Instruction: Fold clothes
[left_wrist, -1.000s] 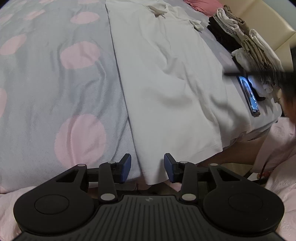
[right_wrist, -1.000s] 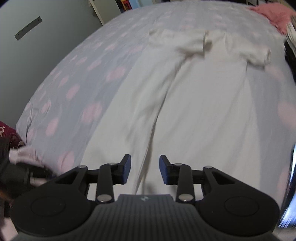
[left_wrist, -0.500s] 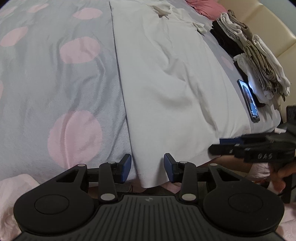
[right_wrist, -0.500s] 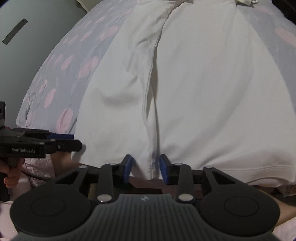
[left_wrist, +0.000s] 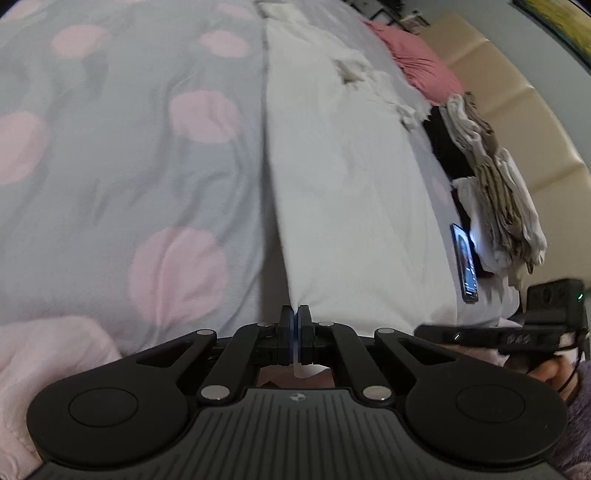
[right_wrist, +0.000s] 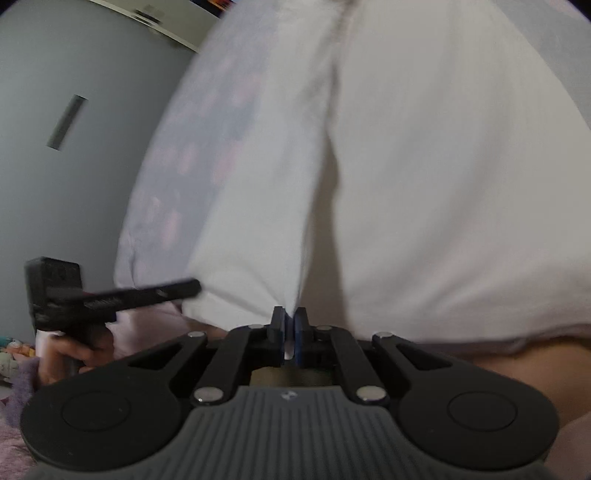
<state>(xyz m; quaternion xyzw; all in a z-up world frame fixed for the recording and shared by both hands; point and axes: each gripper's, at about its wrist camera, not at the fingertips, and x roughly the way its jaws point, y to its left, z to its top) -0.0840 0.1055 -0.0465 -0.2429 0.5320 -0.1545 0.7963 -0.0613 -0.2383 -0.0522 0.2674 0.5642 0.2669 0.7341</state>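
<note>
White garment (left_wrist: 351, 177) lies spread lengthwise on the grey bedspread with pink spots (left_wrist: 129, 166), its near hem at the bed edge. My left gripper (left_wrist: 295, 323) is clamped on the hem's left corner; my right gripper (right_wrist: 290, 326) is clamped on the hem too (cloth pinched between both pairs of blue pads). A phone (left_wrist: 464, 262) and stacked folded clothes (left_wrist: 495, 192) lie beside the garment.

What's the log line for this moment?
left gripper: shut on white garment hem | right gripper: shut on same hem | garment flat on bed | next: likely lift and fold
</note>
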